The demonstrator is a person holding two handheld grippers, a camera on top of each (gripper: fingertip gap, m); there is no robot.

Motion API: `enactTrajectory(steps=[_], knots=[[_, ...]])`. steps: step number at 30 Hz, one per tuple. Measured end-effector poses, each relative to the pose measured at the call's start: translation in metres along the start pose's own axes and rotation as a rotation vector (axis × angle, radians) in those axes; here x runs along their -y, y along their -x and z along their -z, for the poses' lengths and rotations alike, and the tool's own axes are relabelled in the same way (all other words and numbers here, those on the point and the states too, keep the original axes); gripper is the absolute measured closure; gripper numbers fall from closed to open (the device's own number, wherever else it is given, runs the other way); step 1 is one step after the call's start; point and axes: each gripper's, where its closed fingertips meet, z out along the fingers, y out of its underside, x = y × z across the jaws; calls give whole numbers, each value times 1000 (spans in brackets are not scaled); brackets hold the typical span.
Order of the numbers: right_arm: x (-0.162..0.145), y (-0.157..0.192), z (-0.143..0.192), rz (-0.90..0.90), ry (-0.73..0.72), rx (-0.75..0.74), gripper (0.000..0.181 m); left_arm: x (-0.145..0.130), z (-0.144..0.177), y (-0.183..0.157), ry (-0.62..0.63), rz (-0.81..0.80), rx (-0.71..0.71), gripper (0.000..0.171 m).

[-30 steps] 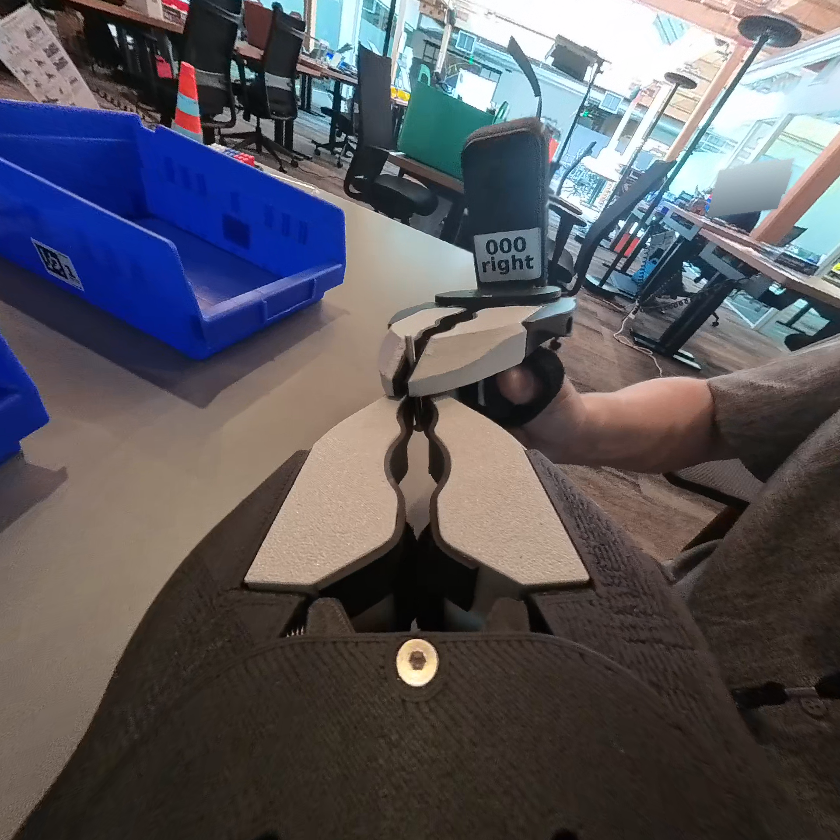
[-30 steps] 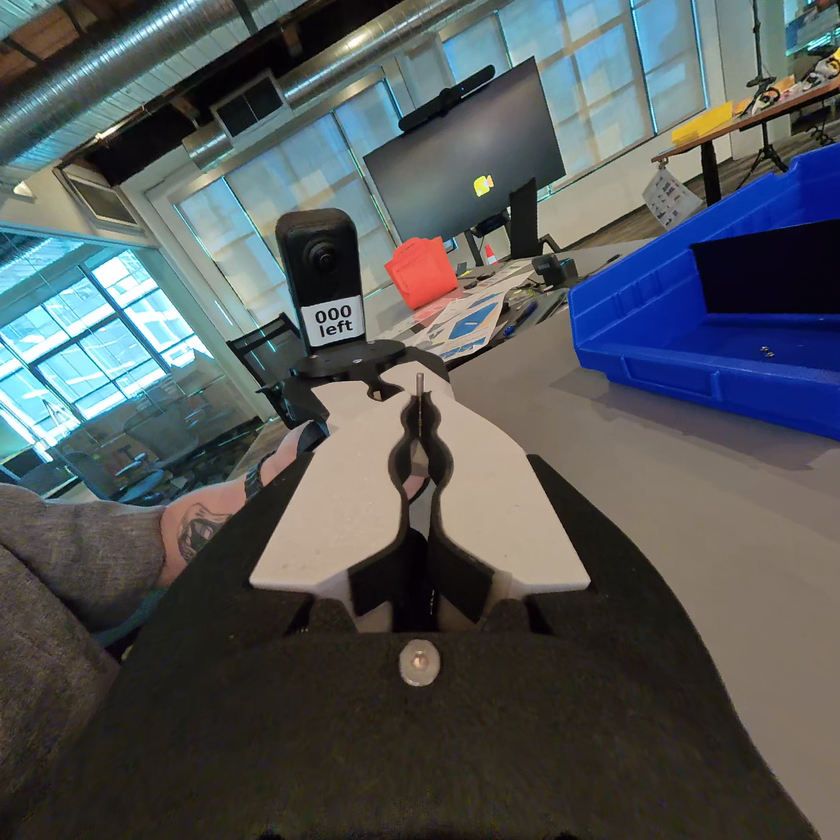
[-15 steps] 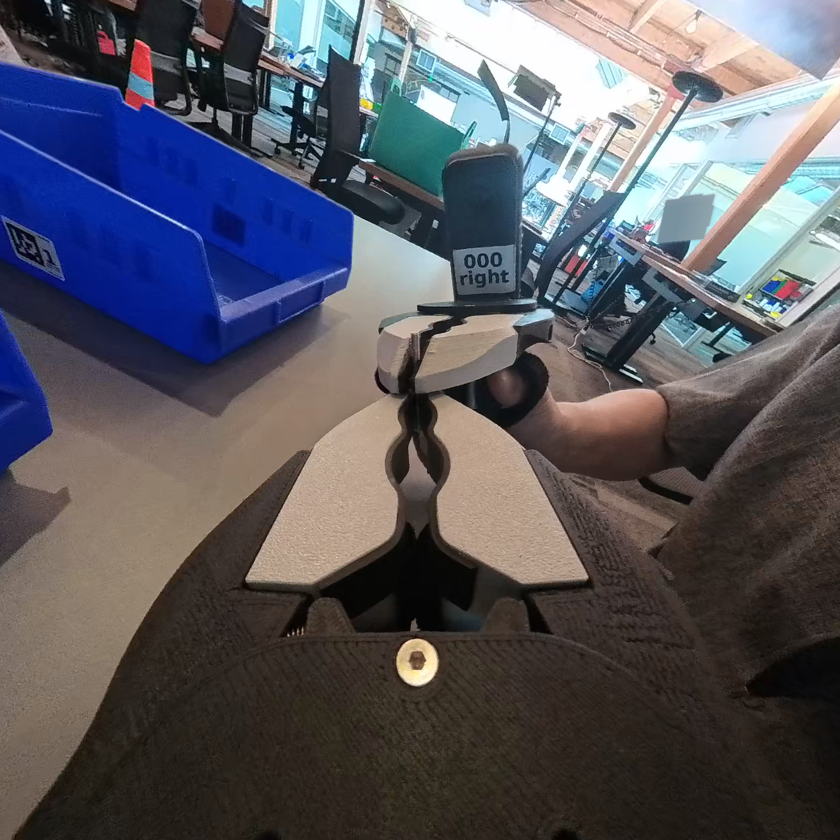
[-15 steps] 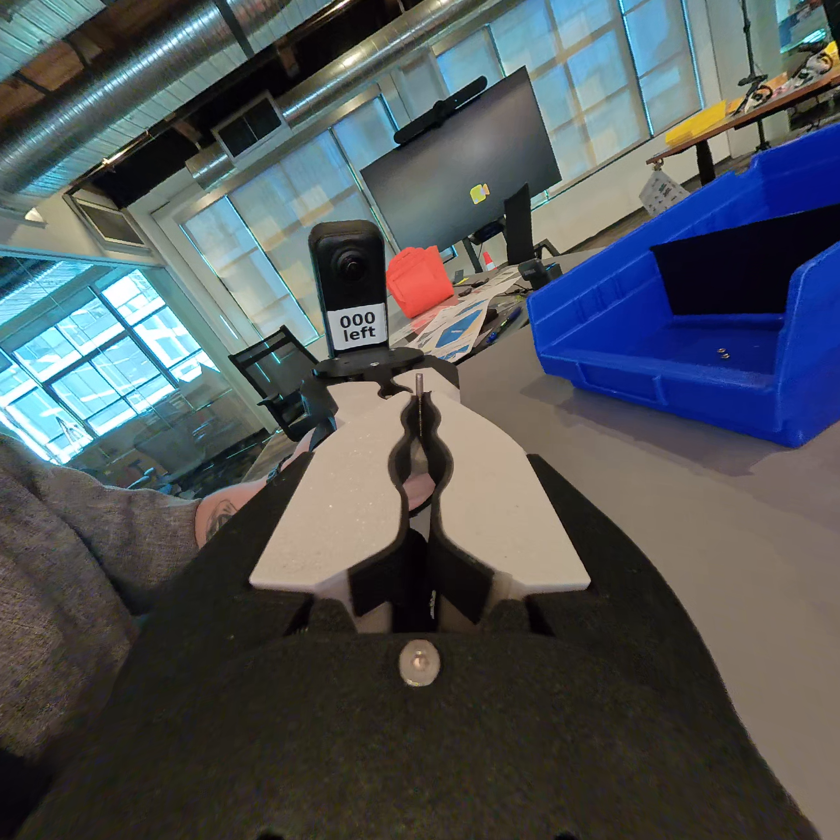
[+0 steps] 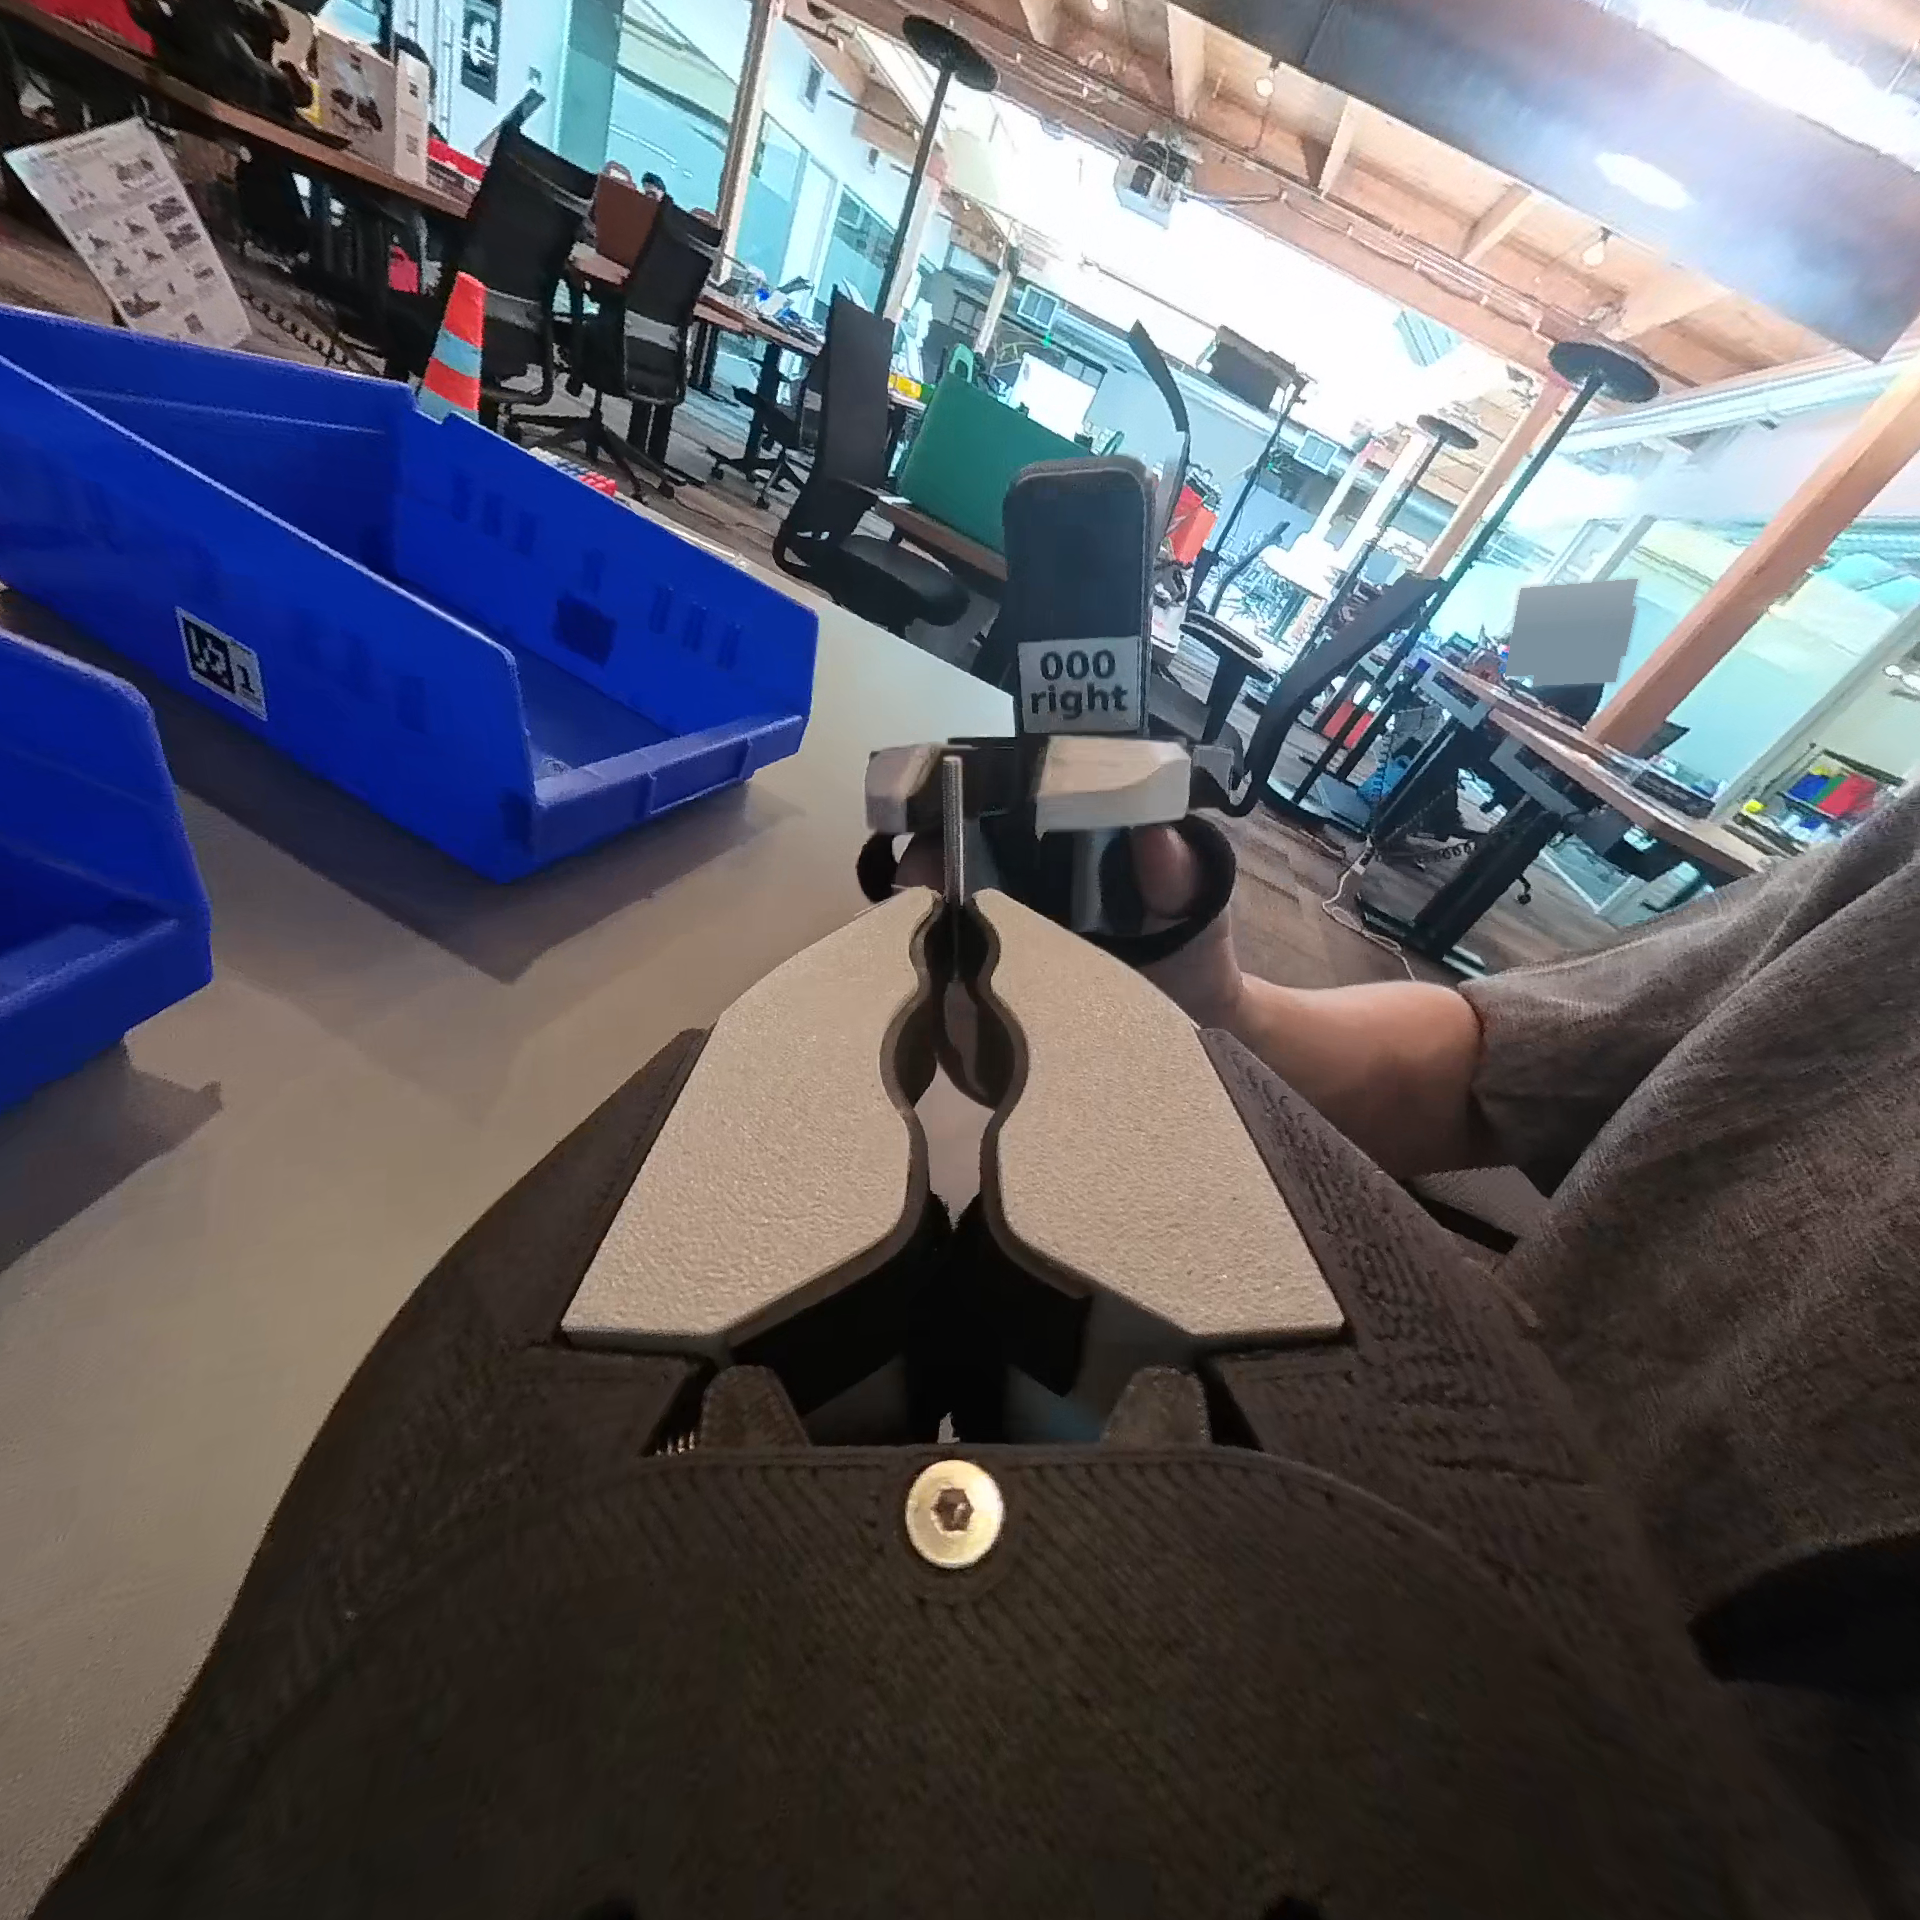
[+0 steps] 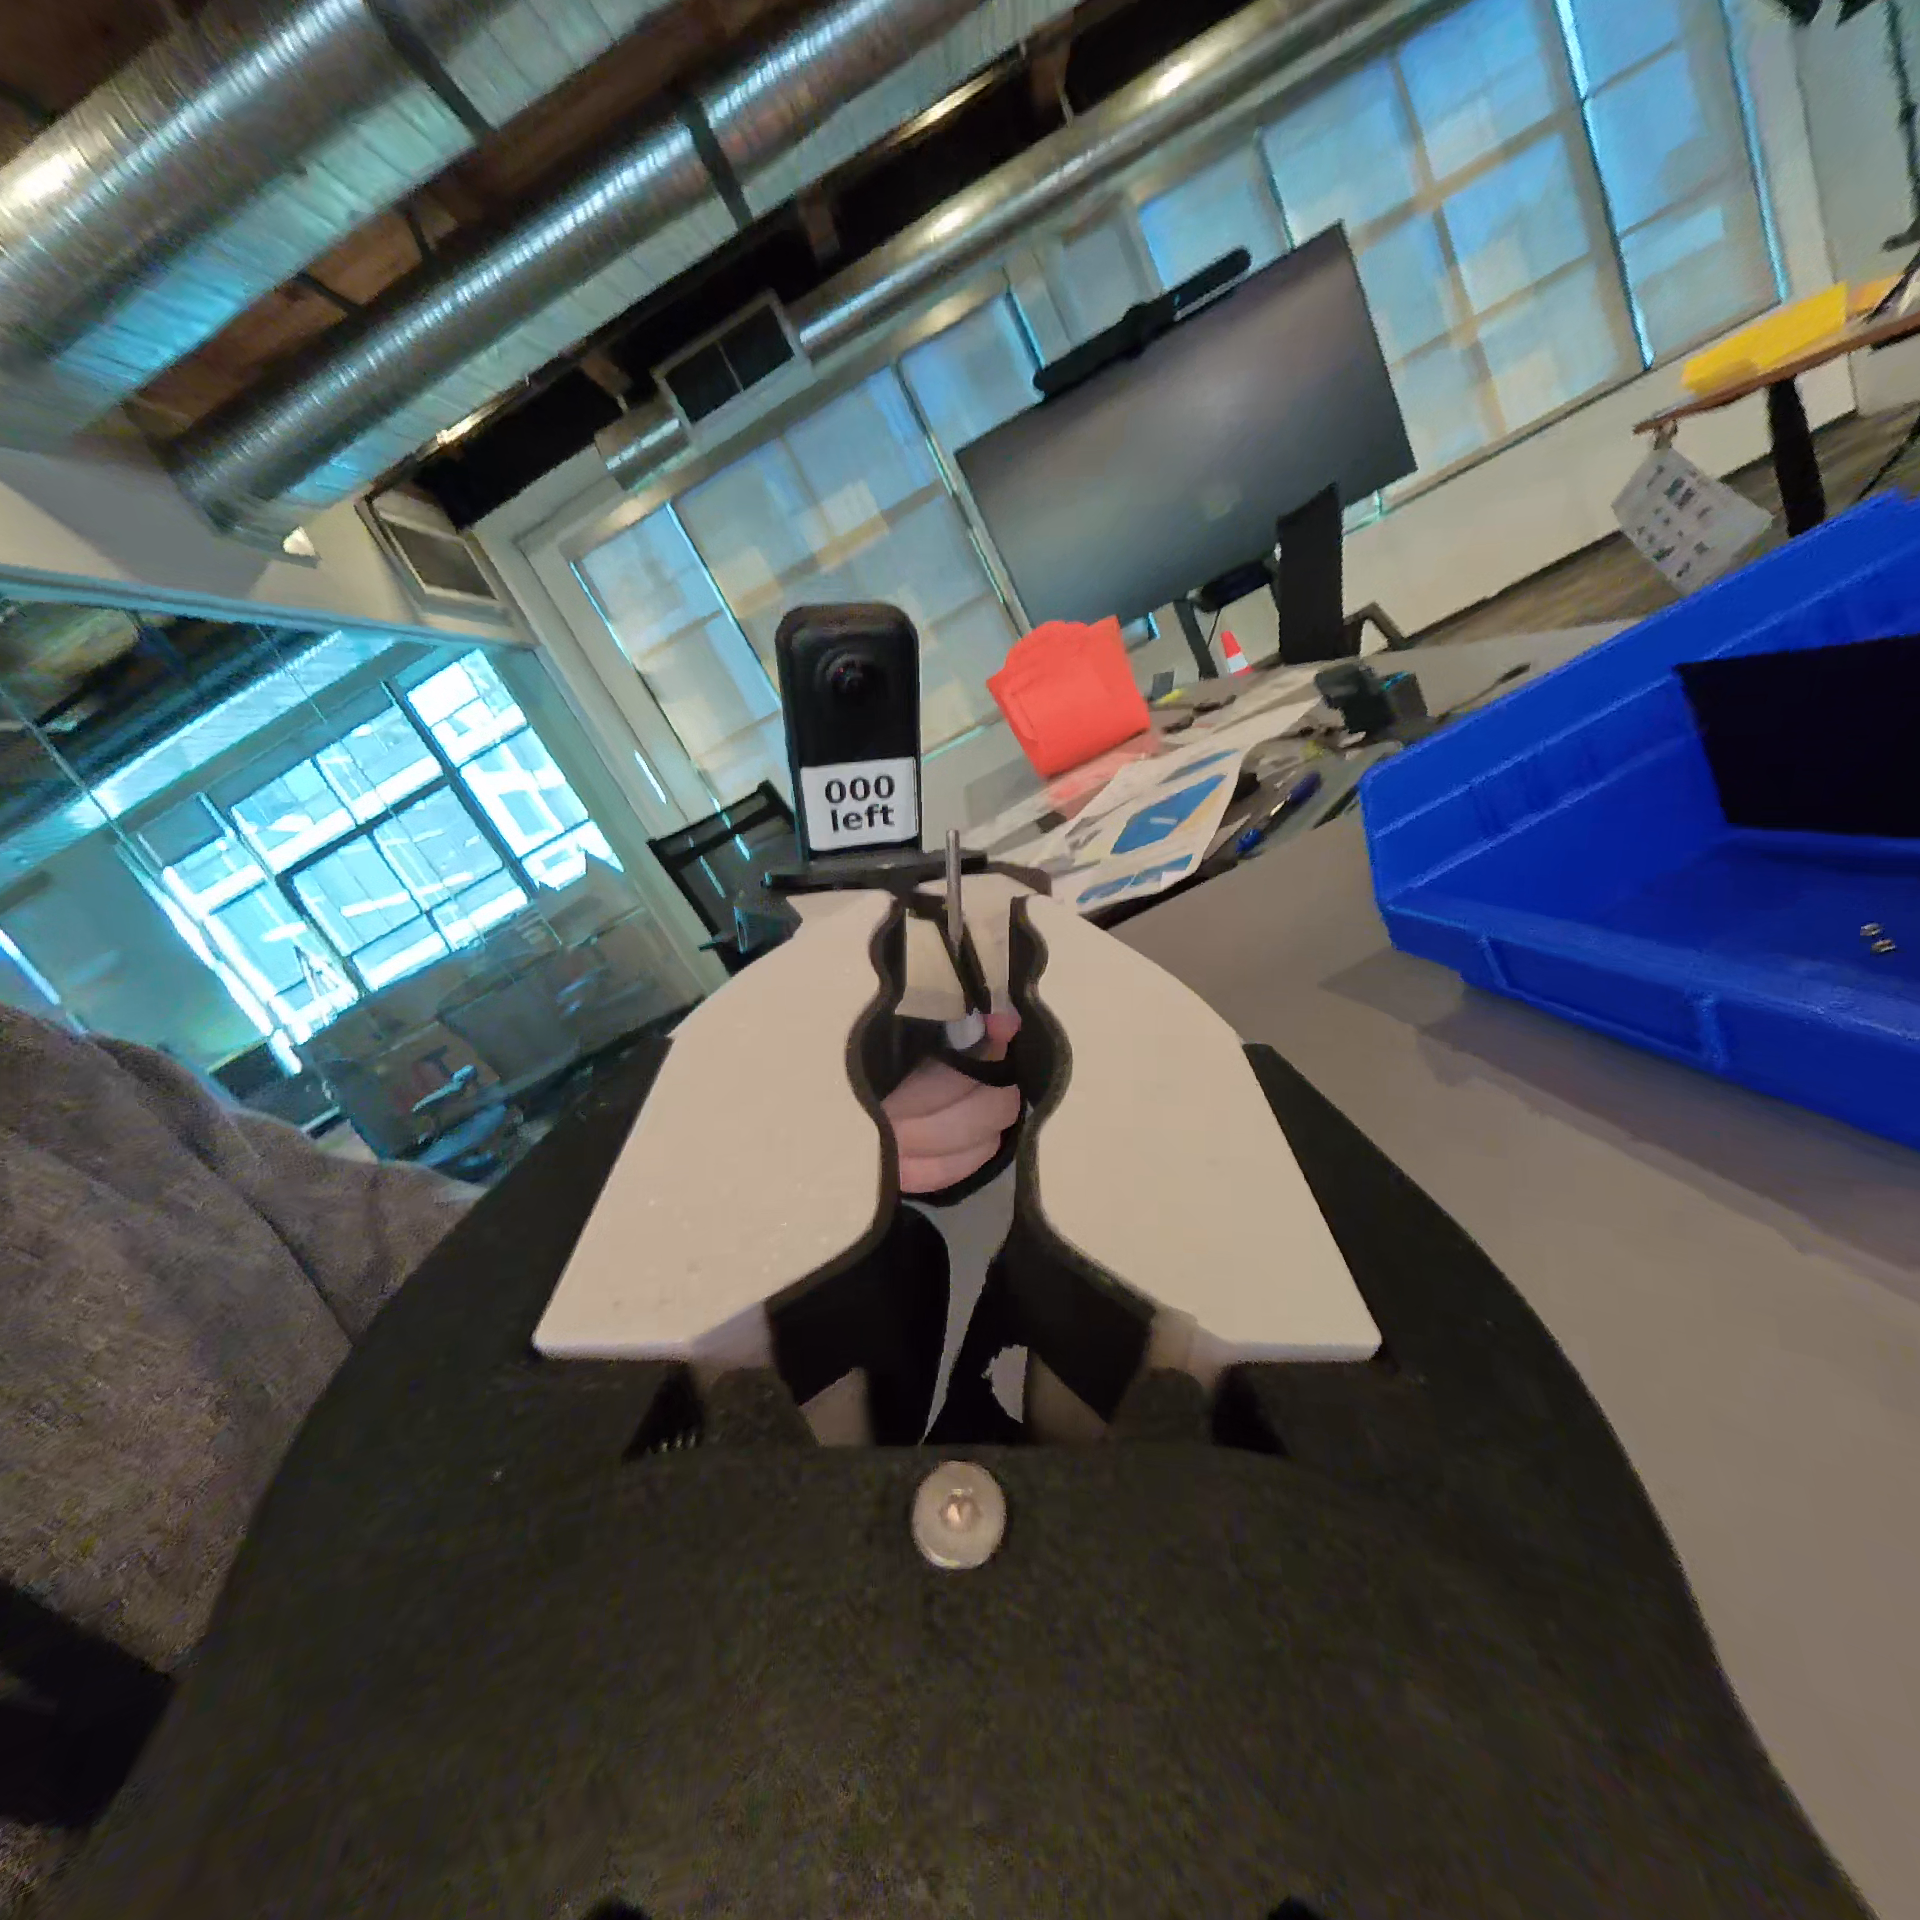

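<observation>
My left gripper [image 5: 953,906] is shut on a long thin metal screw [image 5: 953,826] that sticks up from its fingertips. My right gripper [image 5: 1003,795] faces it just beyond the screw, jaws apart and empty. In the right wrist view my right gripper [image 6: 954,920] is open. The screw [image 6: 954,883] stands in the gap between its fingers without touching them, held from the far side by the left gripper, whose camera post [image 6: 847,727] rises behind. Both grippers hover above the grey table [image 5: 312,1091].
Two blue bins stand left of the grippers, a long one [image 5: 343,665] and a nearer one [image 5: 83,831]. In the right wrist view a blue bin [image 6: 1558,997] holds two small metal parts [image 6: 1875,940]. Papers and an orange bag [image 6: 1070,691] lie farther back. Less than 4 cm separates the two grippers' tips.
My right gripper, shut on the screw before, has opened and let go. My left gripper now holds the screw alone. The two grippers have drawn slightly apart.
</observation>
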Motion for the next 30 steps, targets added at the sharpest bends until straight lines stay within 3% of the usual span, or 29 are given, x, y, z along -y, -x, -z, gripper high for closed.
enactTrajectory(steps=[5, 13, 20, 30], knots=[[-18, 13, -11, 1, 96, 5, 168, -12, -2, -15, 35, -12, -10, 170], [-18, 23, -4, 21, 130, -3, 173, -12, -6, -28, 42, -29, -24, 170], [-20, 13, -4, 89, 151, -82, 179, -15, -9, -16, 34, 67, -32, 168], [-13, 1, -6, 61, 125, -52, 179, -10, -13, -5, 56, 130, -46, 168]])
